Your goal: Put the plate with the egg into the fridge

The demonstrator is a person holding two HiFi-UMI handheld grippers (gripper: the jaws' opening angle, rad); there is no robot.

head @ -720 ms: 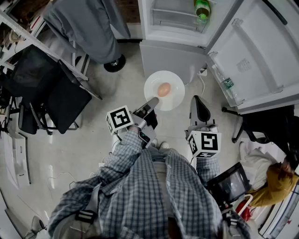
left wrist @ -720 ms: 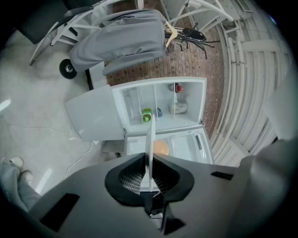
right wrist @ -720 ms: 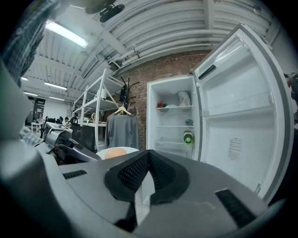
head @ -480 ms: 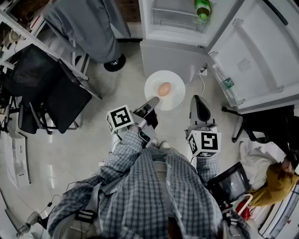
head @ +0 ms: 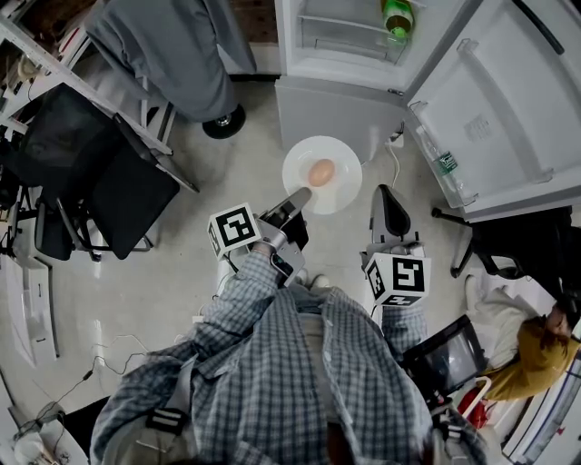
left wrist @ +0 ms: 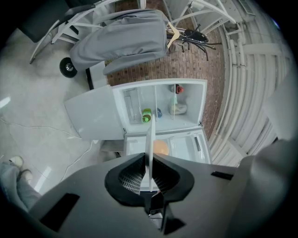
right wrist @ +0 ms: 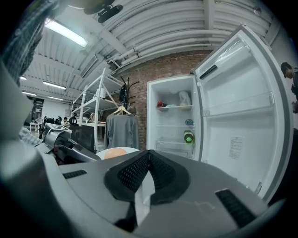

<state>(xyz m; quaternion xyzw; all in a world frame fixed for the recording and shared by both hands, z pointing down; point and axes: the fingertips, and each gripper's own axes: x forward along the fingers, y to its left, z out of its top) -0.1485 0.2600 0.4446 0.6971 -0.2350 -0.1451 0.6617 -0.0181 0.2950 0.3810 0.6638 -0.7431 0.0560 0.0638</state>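
Note:
A white plate (head: pixel 343 187) carrying a brown egg (head: pixel 320 172) hangs level above the floor in front of the open fridge (head: pixel 338 86). My left gripper (head: pixel 300 194) is shut on the plate's near rim. In the left gripper view the plate (left wrist: pixel 150 135) runs edge-on out of the jaws, with the egg (left wrist: pixel 161 148) just right of it. My right gripper (head: pixel 385 193) is shut on nothing, to the right of the plate. From the right gripper view, the plate (right wrist: pixel 130 149) and egg (right wrist: pixel 115 153) show at lower left.
The fridge door (head: pixel 495 100) swings wide open to the right. A green bottle (head: pixel 393 15) stands on a fridge shelf. A grey garment (head: pixel 172 50) hangs on a wheeled rack at left, beside black chairs (head: pixel 100 177). A person sits at lower right.
The plate and both grippers hold almost the same places; the view has shifted very slightly.

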